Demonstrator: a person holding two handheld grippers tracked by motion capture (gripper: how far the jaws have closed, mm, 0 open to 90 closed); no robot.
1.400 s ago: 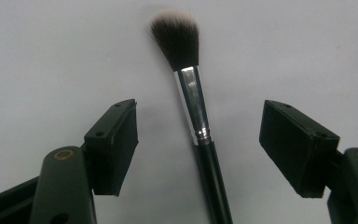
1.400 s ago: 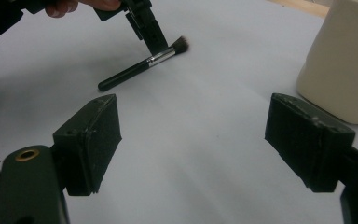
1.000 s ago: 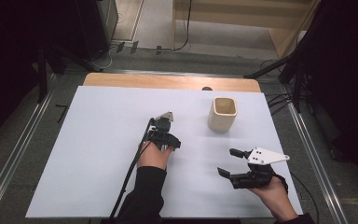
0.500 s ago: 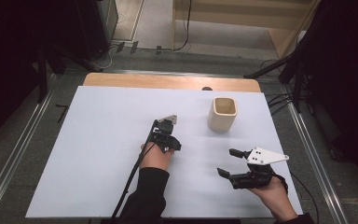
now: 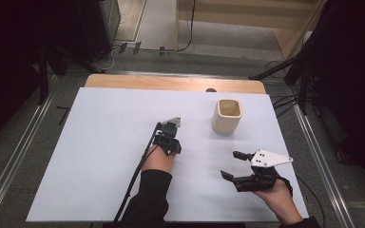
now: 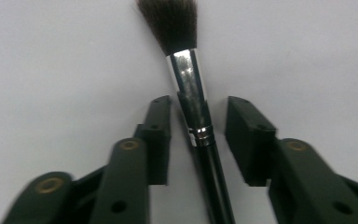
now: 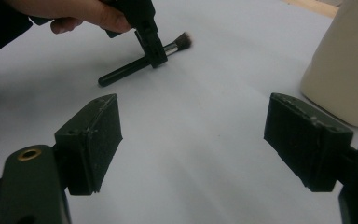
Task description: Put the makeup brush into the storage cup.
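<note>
A makeup brush (image 6: 192,98) is seen lying flat on the white table cover (image 5: 100,142), near the table's middle in the high view, with the cream cup (image 5: 228,116) at about two o'clock from it and well apart. In the left gripper view its dark bristles point to twelve o'clock, past a silver ferrule and a black handle. The left gripper (image 6: 198,135) is set down over the brush, and its jaws have just been closing; the handle lies between the pads, a narrow gap is still seen on each side, and nothing is gripped. The right gripper (image 5: 232,165) is held at about four o'clock from the brush, jaws spread wide and empty. No brand, label or writing can be read.
</note>
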